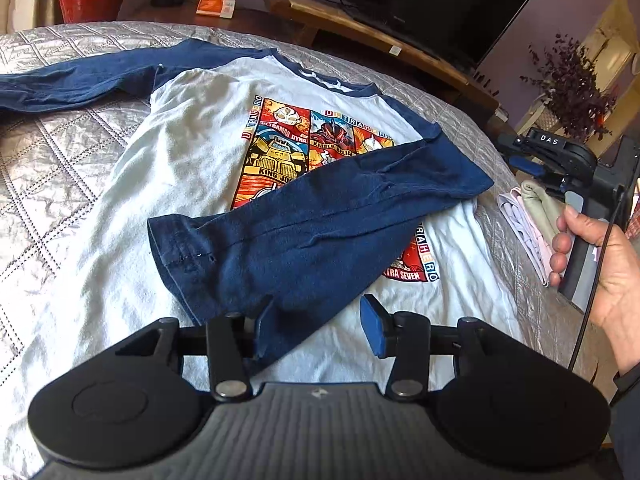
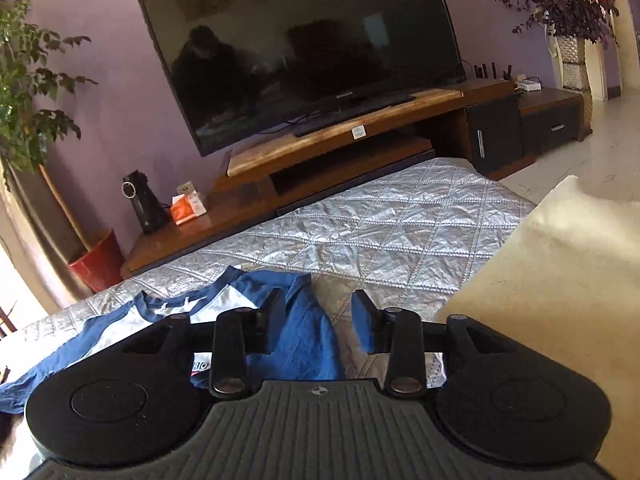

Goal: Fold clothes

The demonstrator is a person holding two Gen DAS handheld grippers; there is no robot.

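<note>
On quilted bedspread point(image 1: 60, 152), sleeve-folded shirt point(image 1: 192, 152)

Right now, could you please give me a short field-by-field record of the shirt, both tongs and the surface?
garment: white shirt with navy sleeves, lying front up, print showing
folded sleeve: laid across the chest print
other sleeve: stretched out flat on the quilt
surface: silver quilted cover
left tongs: open, over the folded sleeve's cuff
right tongs: open, holding nothing
nearby: folded clothes beside the shirt
</note>
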